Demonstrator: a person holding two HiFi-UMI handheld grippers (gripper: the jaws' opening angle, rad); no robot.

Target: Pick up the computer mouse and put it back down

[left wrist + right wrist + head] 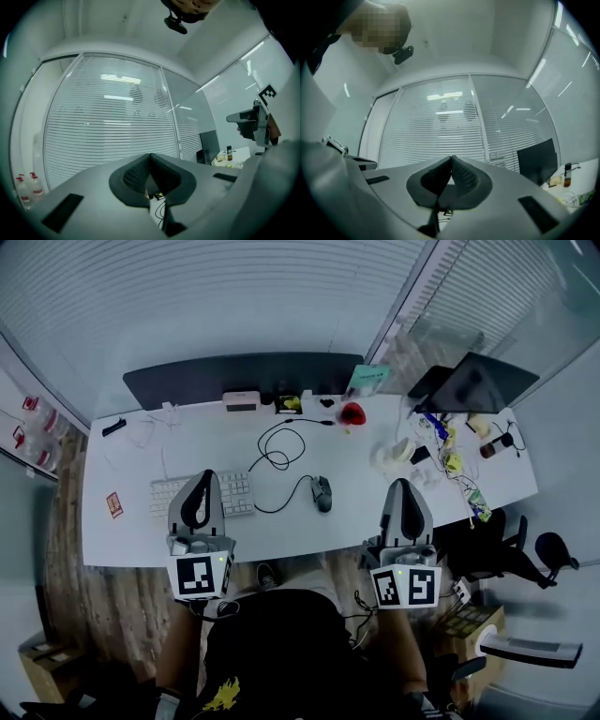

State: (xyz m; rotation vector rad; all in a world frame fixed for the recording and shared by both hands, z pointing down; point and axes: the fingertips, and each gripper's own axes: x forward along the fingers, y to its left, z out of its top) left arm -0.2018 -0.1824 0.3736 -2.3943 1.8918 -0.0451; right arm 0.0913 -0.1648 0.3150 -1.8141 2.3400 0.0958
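Head view is read from the left: a small orange card [114,504] is seen lying near the left end of the white bench [141,540]. Beside it, the left tongs [203,478] are held above the near edge, over the white keyboard [239,491]. In the left gripper view their ribbed pads are pressed together at the tips, with nothing between them and only window blinds ahead.

Further right, a black cable [277,461] is looped across the bench and runs into the computer mouse [322,493]. The computer mouse lies flat on the bench just right of the keyboard, roughly midway between the two tongs and well apart from both.

The right tongs [401,486] are held right of it, near the front edge. In the right gripper view they too are closed on nothing, pad against pad. Beyond them a scatter of small items [441,460] and a dark screen [478,381] fill the right end.

The computer mouse is judged to be light and rigid, with a smooth, rounded shell that may slip under a shallow pinch. It is probably best taken across its two long flanks at mid-body, clear of the buttons and wheel. Some drag from the trailing cable is to be expected, so a low lift with slack kept in the loop seems sensible
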